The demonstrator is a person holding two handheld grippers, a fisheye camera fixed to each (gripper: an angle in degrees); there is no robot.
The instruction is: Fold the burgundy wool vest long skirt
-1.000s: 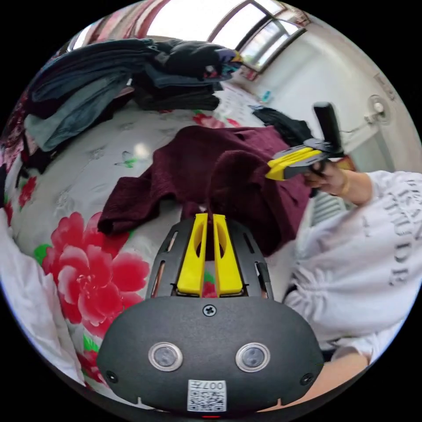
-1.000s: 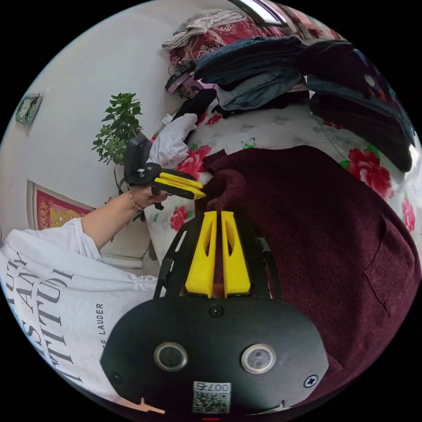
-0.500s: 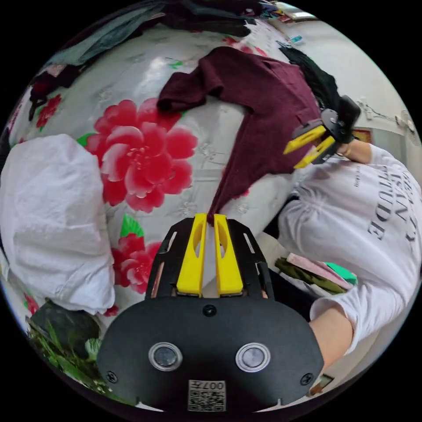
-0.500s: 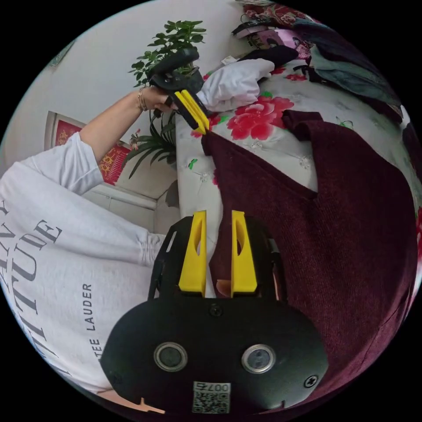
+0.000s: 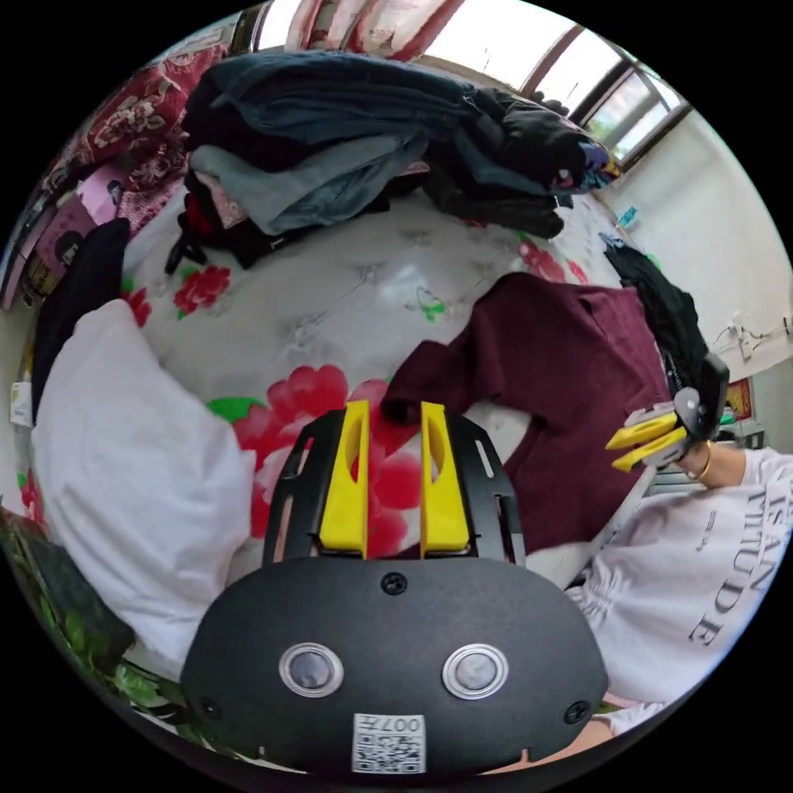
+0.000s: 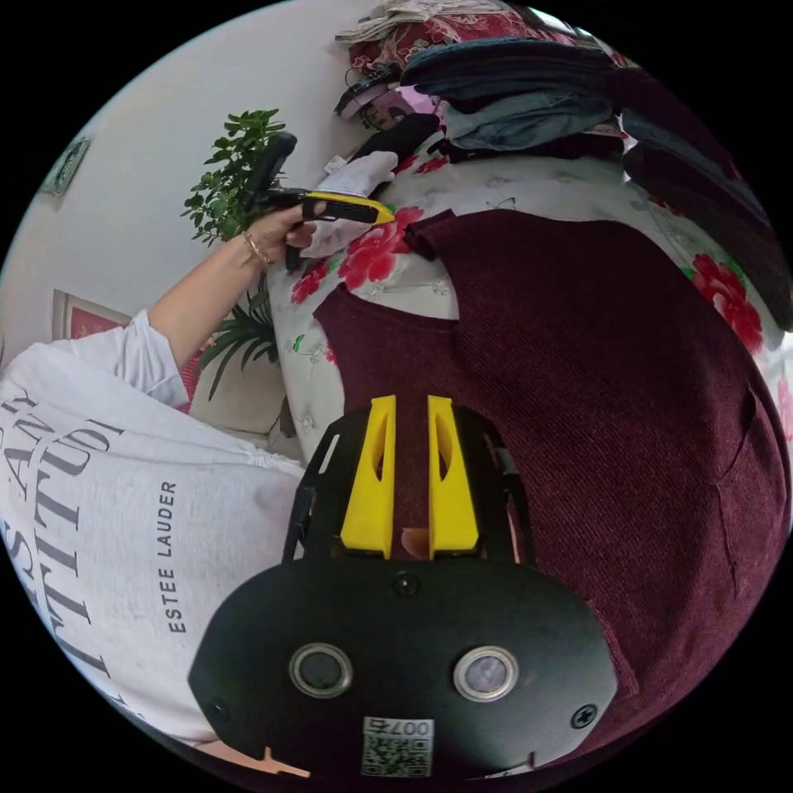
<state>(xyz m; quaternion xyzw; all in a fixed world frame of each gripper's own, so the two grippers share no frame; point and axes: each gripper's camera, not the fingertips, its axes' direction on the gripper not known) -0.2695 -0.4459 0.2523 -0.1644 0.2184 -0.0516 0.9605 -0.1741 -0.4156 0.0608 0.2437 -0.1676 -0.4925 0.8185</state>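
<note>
Burgundy wool makes up the one vest skirt, and it lies spread flat on the flowered bed sheet. One white pillow sits beside it. One pile of dark folded clothes is stacked at the far side of the bed. Two grippers show. On the left gripper the yellow jaws stand apart with nothing between them, just above a shoulder strap of the skirt. On the right gripper the jaws are a little apart too, over the skirt's near edge, holding nothing. One green plant stands by the wall.
</note>
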